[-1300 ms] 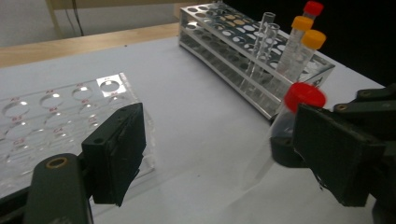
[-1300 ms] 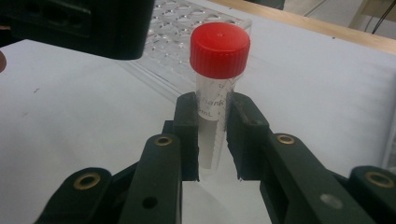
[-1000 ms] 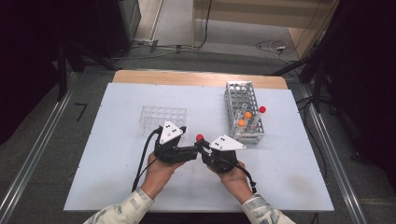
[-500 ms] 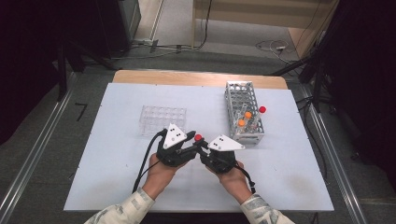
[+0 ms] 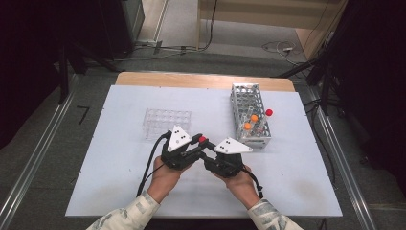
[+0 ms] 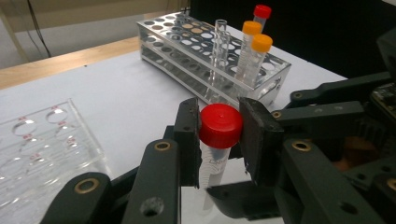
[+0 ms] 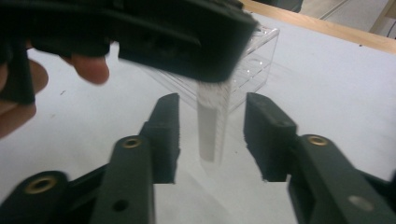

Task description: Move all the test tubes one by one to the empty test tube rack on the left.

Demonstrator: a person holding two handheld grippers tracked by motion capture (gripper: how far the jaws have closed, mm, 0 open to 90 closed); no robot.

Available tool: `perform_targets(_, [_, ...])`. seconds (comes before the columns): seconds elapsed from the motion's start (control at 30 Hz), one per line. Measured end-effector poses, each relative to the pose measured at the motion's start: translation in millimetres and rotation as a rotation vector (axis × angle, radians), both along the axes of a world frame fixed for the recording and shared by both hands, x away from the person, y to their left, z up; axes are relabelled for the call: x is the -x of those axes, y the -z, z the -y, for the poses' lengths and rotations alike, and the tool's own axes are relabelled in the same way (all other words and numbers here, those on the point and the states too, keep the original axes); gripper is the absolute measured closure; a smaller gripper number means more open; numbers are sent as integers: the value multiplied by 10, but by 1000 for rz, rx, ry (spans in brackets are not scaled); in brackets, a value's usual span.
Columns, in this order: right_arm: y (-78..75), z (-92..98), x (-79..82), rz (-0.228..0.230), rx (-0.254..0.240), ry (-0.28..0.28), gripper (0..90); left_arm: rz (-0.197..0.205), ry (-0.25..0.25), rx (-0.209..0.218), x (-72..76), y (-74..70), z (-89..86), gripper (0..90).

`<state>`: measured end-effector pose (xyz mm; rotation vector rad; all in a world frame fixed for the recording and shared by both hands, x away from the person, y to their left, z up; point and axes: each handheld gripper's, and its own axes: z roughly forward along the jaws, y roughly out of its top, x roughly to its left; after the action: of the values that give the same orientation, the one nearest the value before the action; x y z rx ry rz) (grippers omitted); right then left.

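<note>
A clear tube with a red cap (image 6: 220, 126) stands upright between both grippers, near the table's front middle (image 5: 202, 139). My left gripper (image 6: 218, 137) is shut on its cap, its jaws having just been closing; in the high view it sits left of the tube (image 5: 198, 142). My right gripper (image 7: 212, 140) is open. Its jaws have just been opening, and the tube's body (image 7: 211, 116) stands in the gap, clear of both pads. In the high view the right gripper (image 5: 207, 152) comes in from the right, below the cap.
A metal tube rack (image 5: 239, 103) stands at the right back with two orange-capped tubes (image 6: 257, 37), a red-capped one (image 6: 262, 11) and an uncapped clear tube (image 6: 219, 42). A clear plastic well tray (image 5: 166, 120) lies behind the left gripper. The table's wooden edge (image 5: 201, 79) runs along the back.
The left gripper swung in toward the red-capped tube and closed on its cap. The right gripper's jaws came apart off the tube. Both hands stayed where they were.
</note>
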<state>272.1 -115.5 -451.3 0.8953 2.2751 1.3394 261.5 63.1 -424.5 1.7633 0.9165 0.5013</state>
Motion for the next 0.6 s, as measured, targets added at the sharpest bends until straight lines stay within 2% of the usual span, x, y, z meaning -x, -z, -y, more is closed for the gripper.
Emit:
perform_targets(0.1, [-36,72,2,-4,-3,-7,404,-8,-33,30,-57,-69,-126,699])
perform_targets(0.17, [-57,137,-3,-9,-10,-3,368,-14,-40,40,-79,-88,-167,699])
perform_targets(0.2, [-67,169,-3,-15,-11,1,353,-20,-64,69,-116,-129,-237,699])
perform_targets(0.23, [-74,199,-1,-17,-12,2,340,-20,-64,69,-116,-129,-237,699])
perform_targets(0.3, [-87,260,13,-14,-5,3,329,-9,-88,82,-160,-221,-326,699])
perform_targets(0.5, [-100,417,82,-14,-18,14,324,13,-124,101,-244,-401,-440,699])
perform_targets(0.6, [-114,459,107,-14,-21,14,324,30,-152,89,-304,-473,-477,699])
